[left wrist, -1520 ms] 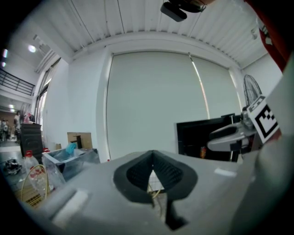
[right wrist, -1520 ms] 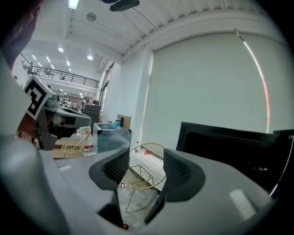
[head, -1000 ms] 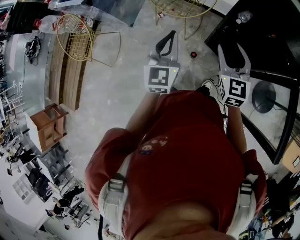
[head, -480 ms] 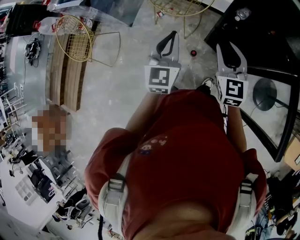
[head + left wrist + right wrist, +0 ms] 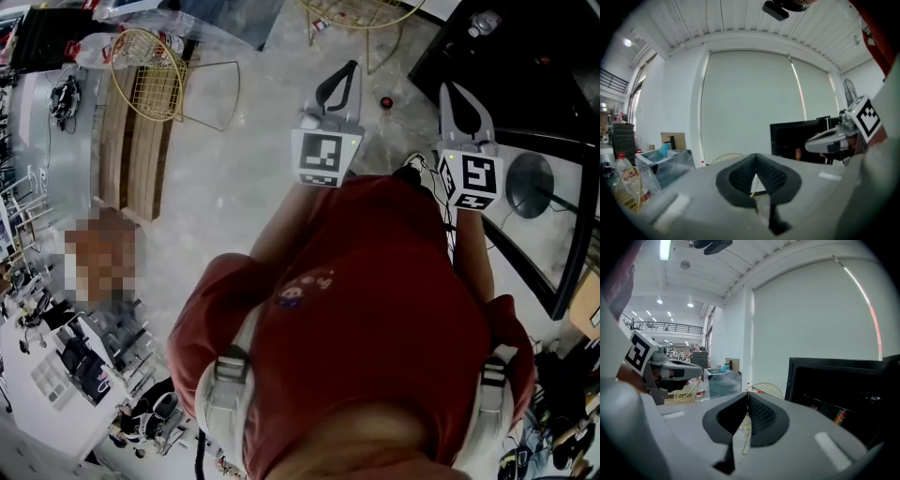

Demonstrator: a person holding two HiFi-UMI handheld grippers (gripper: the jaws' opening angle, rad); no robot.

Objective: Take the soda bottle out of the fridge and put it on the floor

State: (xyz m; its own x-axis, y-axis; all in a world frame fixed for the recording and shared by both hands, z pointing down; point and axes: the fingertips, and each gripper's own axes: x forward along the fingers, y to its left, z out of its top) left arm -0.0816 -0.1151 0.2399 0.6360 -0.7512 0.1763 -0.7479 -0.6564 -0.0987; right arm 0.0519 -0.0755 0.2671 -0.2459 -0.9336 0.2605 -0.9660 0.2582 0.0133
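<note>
In the head view a small dark round thing with a red top (image 5: 385, 101), possibly the soda bottle seen from above, stands on the pale floor between my two grippers. Neither gripper touches it. My left gripper (image 5: 348, 67) points forward with its jaws together and nothing in them; its own view shows the left gripper's tips (image 5: 756, 157) meeting. My right gripper (image 5: 448, 87) reaches toward the open black fridge (image 5: 525, 66), shut and empty, as the right gripper (image 5: 748, 394) shows in its own view. One orange can (image 5: 840, 416) stands on a fridge shelf.
Gold wire chairs (image 5: 150, 61) and a wooden bench (image 5: 131, 141) stand at the left. A round wire table (image 5: 366, 14) is ahead. A round fan base (image 5: 530, 187) sits behind the fridge door's frame (image 5: 562, 272). A plastic bottle (image 5: 626, 180) and clear box (image 5: 665, 161) lie left.
The right gripper's jaws have gone from wide apart to closed, with nothing between them. Both grippers have shifted only slightly.
</note>
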